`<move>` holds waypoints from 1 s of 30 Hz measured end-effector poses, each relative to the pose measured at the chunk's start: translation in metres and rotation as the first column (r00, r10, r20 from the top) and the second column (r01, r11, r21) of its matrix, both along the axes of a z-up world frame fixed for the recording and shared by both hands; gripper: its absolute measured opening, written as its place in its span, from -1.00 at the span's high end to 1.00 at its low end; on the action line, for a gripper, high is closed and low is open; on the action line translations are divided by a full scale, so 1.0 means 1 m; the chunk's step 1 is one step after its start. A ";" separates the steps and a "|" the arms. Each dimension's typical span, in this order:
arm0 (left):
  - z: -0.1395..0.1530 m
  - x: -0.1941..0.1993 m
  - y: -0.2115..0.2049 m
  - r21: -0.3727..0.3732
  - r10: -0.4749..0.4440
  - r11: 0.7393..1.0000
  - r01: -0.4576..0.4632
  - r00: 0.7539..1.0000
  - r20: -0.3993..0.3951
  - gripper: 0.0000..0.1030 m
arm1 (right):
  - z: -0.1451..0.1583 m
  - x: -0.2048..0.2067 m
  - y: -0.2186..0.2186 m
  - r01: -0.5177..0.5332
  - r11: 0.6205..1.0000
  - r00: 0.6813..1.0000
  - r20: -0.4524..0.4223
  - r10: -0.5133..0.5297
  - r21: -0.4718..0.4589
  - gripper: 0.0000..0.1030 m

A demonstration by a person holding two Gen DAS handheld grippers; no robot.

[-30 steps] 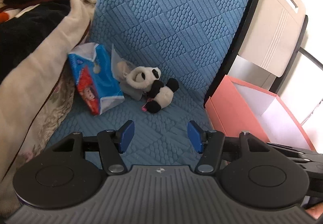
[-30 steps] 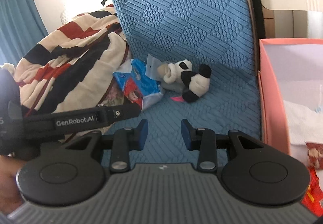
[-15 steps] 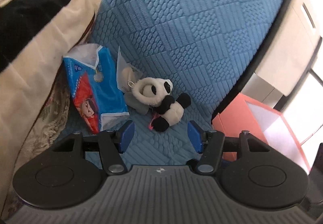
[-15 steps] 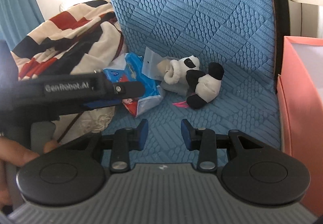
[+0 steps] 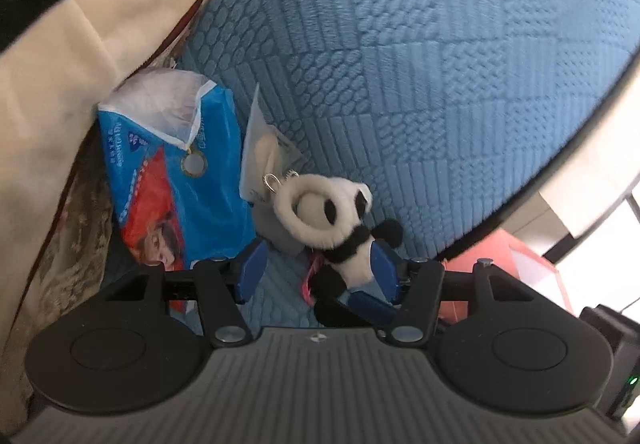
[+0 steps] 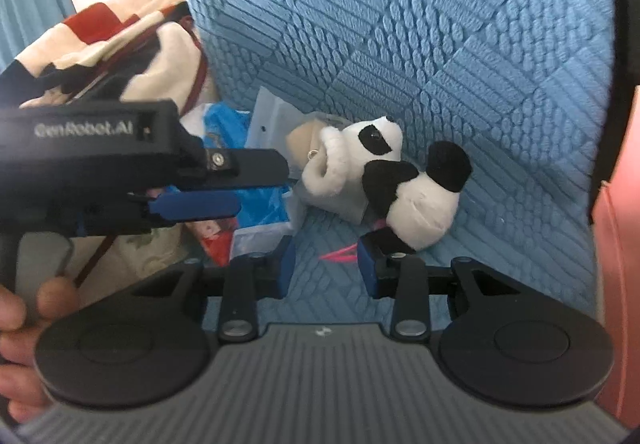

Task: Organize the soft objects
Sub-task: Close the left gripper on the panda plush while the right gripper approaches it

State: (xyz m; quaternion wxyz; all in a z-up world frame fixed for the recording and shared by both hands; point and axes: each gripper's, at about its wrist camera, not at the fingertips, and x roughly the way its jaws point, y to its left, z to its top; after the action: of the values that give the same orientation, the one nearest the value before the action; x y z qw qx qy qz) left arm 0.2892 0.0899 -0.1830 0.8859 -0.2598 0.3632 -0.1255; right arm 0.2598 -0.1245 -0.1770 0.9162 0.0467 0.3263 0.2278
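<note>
A black-and-white panda plush (image 5: 332,216) with a metal ring lies on the blue quilted seat (image 5: 280,292), against the backrest. In the left wrist view my left gripper (image 5: 318,268) is open, and the panda's lower body shows between its fingers (image 5: 252,268), close to the right pad; I see no squeeze. From the right wrist view the left gripper (image 6: 236,184) reaches in from the left, beside the panda (image 6: 404,180). My right gripper (image 6: 326,264) is open just in front of the panda, with only a pink tag (image 6: 336,254) showing between its fingers.
A blue and red tissue pack (image 5: 176,180) and a clear plastic bag (image 5: 264,144) lie left of the panda. A striped blanket (image 6: 120,28) is heaped at the left. A pink box (image 6: 616,244) stands at the right. A person's hand (image 6: 20,324) holds the left gripper.
Both grippers have moved in toward the panda, which now looks much larger. The left fingers now stand on either side of its lower body. The jaw gaps look unchanged.
</note>
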 end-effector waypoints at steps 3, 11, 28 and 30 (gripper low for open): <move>-0.007 0.017 0.005 -0.044 -0.003 0.999 0.001 1.000 -0.029 -0.21 | -0.004 0.014 0.007 -0.023 1.000 1.000 0.001 0.023 -0.013 0.27; -0.020 0.051 0.005 -0.049 -0.023 0.999 0.018 0.994 -0.105 -0.21 | -0.021 0.046 0.016 0.010 1.000 0.995 -0.103 -0.010 -0.005 0.32; -0.034 0.071 0.010 -0.108 -0.022 0.994 0.006 0.989 -0.149 -0.18 | -0.028 0.092 0.041 0.078 0.997 0.989 -0.131 -0.075 0.012 0.35; -0.035 0.071 0.012 -0.114 -0.020 0.993 0.003 0.988 -0.153 -0.18 | -0.030 0.095 0.042 0.068 0.998 0.989 -0.130 -0.066 0.013 0.49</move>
State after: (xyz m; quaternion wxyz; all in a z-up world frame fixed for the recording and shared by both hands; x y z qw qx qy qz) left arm 0.3600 0.1024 -0.2183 0.8384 -0.3164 0.4241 -0.1307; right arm 0.3543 -0.0821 -0.2066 0.8998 0.0803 0.3812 0.1964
